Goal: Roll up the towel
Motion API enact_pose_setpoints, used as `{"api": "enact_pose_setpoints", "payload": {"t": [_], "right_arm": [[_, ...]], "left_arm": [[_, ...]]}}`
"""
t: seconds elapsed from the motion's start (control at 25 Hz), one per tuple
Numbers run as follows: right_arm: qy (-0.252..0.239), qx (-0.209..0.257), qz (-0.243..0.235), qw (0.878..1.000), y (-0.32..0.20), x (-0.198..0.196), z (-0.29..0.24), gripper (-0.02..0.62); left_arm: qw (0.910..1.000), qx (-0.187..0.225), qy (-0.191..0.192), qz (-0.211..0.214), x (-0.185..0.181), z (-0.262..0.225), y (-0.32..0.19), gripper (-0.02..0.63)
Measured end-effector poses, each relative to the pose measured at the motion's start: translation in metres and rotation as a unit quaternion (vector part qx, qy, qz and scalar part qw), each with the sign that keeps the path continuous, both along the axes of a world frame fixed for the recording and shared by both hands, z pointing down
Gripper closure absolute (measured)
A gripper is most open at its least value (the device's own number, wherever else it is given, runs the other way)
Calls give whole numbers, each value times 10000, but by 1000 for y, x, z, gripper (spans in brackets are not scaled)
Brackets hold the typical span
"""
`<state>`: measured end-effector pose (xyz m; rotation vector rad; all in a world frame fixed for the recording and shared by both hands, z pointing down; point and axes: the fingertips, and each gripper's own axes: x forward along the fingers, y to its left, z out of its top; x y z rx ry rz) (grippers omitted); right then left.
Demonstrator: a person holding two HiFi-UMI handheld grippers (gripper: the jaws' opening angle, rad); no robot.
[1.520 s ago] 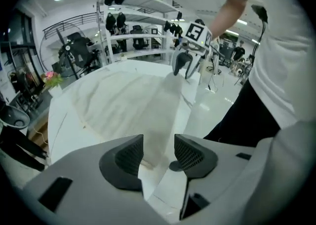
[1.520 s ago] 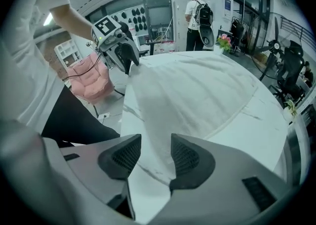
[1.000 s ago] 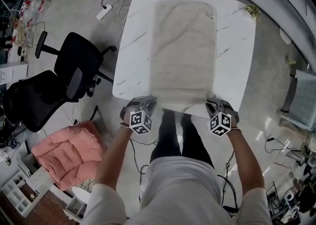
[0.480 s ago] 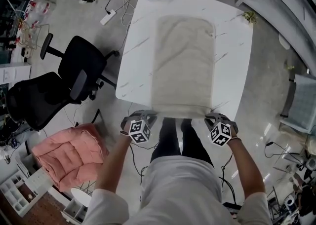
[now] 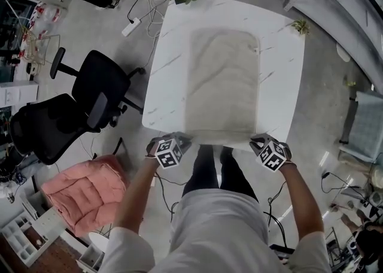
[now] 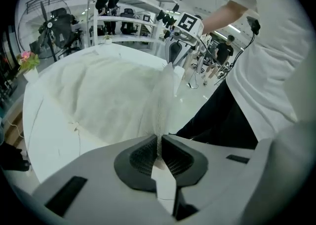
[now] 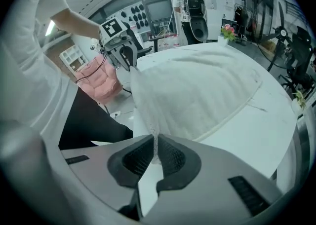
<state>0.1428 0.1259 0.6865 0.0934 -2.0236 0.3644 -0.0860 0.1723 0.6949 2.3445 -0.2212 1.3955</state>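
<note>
In the head view the near corners of the towel are covered by the left gripper and the right gripper. The pale, finely woven cloth, a rectangle with rounded far corners, is spread ahead of both grippers on the white marbled table. Each corner is clamped between dark ribbed pads and rises from them as a thin fold. The right jaws have just been closing on it. As a second ago, both grippers are kept at the near corners.

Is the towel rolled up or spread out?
Spread out: the towel lies flat on the table, near corners pinched by the left gripper and right gripper.
</note>
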Motion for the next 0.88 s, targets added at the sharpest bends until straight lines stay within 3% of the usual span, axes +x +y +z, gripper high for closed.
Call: {"api": "enact_pose_setpoints", "payload": {"t": [0.2, 0.56, 0.68, 0.72, 0.88], "right_arm": [[34, 43, 44, 10000, -34, -6, 0, 557], [213, 283, 250, 9991, -74, -11, 17, 546], [259, 572, 423, 9971, -87, -13, 20, 526], [277, 674, 488, 9961, -92, -13, 22, 506], [396, 904, 644, 9930, -102, -11, 30, 435]], "left_arm": [[9999, -67, 3, 75, -3, -2, -30, 560], [9982, 385, -418, -206, -14, 13, -82, 540], [9932, 820, -677, -469, -22, 19, -98, 494], [9910, 953, -753, -562, -25, 22, -103, 449], [9856, 1150, -879, -870, -33, 29, -114, 362]]}}
